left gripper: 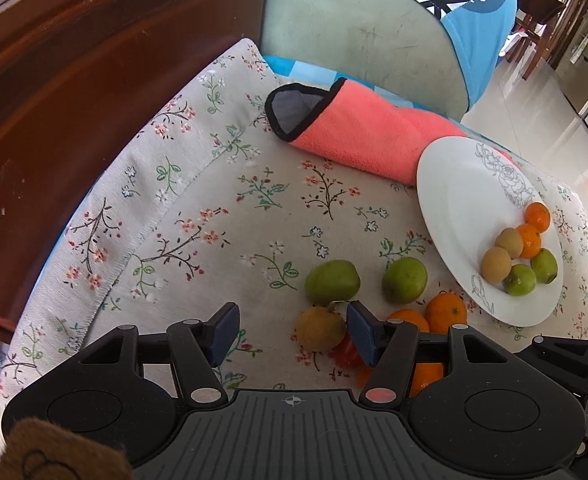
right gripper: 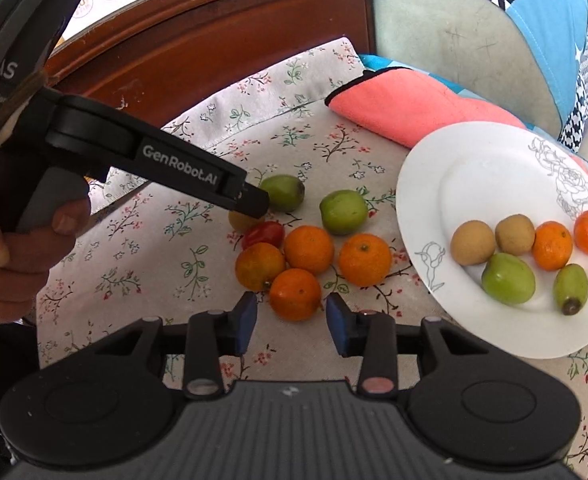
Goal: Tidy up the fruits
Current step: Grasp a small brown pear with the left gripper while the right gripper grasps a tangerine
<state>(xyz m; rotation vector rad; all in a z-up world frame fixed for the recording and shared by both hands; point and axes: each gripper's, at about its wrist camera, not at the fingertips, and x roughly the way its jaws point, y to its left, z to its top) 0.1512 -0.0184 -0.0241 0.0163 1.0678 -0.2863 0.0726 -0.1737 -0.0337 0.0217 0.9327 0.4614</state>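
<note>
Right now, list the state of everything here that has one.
Left gripper: open, holding nothing, low over the yellow-brown fruit.
Right gripper: open, holding nothing, just short of the nearest orange.
Plate: holds six fruits, half bare.
Loose oranges: four on the cloth, clustered.
Loose green fruits: two, on the cloth.
Tomato: on the cloth, against the oranges.
Towel: folded behind the plate.

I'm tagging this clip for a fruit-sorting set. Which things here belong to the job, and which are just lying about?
Belongs to the job:
white plate with six fruits
loose oranges
green fruits
yellowish fruit
small red fruit
left gripper
right gripper

Just lying about:
pink cloth
floral cloth
</note>
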